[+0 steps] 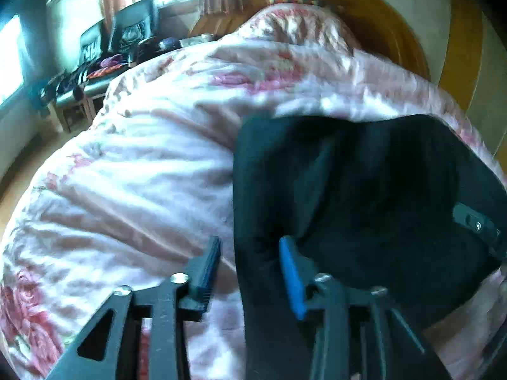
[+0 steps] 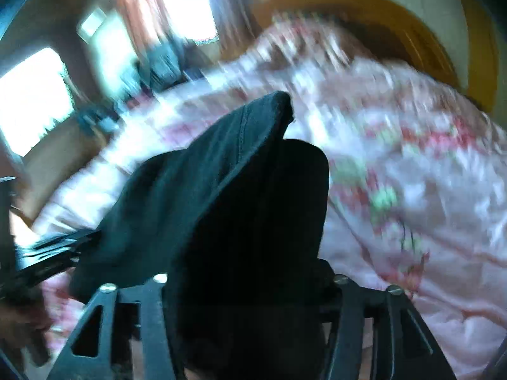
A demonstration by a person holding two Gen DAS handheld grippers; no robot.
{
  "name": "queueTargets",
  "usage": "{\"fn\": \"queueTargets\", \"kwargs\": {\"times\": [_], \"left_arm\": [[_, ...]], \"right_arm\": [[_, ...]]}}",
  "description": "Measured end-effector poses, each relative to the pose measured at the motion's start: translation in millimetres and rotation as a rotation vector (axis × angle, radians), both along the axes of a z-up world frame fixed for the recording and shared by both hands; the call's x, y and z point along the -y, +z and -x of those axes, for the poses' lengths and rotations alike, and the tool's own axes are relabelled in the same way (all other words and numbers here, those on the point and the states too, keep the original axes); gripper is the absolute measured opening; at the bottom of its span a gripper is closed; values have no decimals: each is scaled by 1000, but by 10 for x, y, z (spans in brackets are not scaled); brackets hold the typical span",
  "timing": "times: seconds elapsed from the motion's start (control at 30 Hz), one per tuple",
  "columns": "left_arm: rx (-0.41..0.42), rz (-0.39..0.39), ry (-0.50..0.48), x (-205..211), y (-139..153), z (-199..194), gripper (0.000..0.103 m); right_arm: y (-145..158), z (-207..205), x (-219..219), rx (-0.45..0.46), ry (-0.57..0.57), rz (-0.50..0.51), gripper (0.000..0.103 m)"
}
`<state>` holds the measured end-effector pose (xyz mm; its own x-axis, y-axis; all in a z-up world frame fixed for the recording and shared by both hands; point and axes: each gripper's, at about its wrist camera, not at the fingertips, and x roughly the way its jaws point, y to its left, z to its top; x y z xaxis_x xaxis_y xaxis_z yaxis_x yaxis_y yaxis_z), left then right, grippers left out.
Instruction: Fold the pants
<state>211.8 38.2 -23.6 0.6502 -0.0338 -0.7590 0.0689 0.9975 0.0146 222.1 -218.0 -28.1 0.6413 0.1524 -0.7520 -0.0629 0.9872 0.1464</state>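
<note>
The black pants [image 1: 364, 190] lie bunched on the pink floral bedspread [image 1: 142, 174]. My left gripper [image 1: 250, 272] is open, its two fingers straddling the pants' left edge without closing on it. In the right wrist view the pants [image 2: 237, 205] drape over my right gripper [image 2: 247, 281] and hide its fingertips; the cloth rises from between the arms, so it looks shut on the pants. The other gripper shows at the right edge of the left wrist view [image 1: 475, 224] and blurred at the left edge of the right wrist view [image 2: 47, 253].
A wooden headboard [image 1: 396, 41] curves behind the bed. Chairs and a cluttered bench [image 1: 104, 63] stand by the windows at the left. Wooden floor [image 1: 19, 174] shows beside the bed's left edge. The right wrist view is motion-blurred.
</note>
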Motion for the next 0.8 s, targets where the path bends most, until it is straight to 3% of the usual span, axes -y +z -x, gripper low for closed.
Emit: {"fn": "queueTargets", "kwargs": {"times": [0.1,0.2,0.3,0.43,0.63,0.8], "left_arm": [[77,-40,-17,-4,-12,145,48],[96,-42,-28,-23,50,266,48],[88,-6,-2,-35,87,312,48],[96,59,51,-40,145,652,48],[93,115,121,-31,104,994,50],[-5,139,127,-18,19,1212,54]], "right_arm": [[-116,30,181,9,-47,-81,79],[-124,116,318,3,-86,-149,81],[-46,286,258,21,-119,-98,81],[92,567,121,64,-167,-10,82],[126,904,-89,86,-145,78,83],[155,1308,-310,111,-90,111,83]]}}
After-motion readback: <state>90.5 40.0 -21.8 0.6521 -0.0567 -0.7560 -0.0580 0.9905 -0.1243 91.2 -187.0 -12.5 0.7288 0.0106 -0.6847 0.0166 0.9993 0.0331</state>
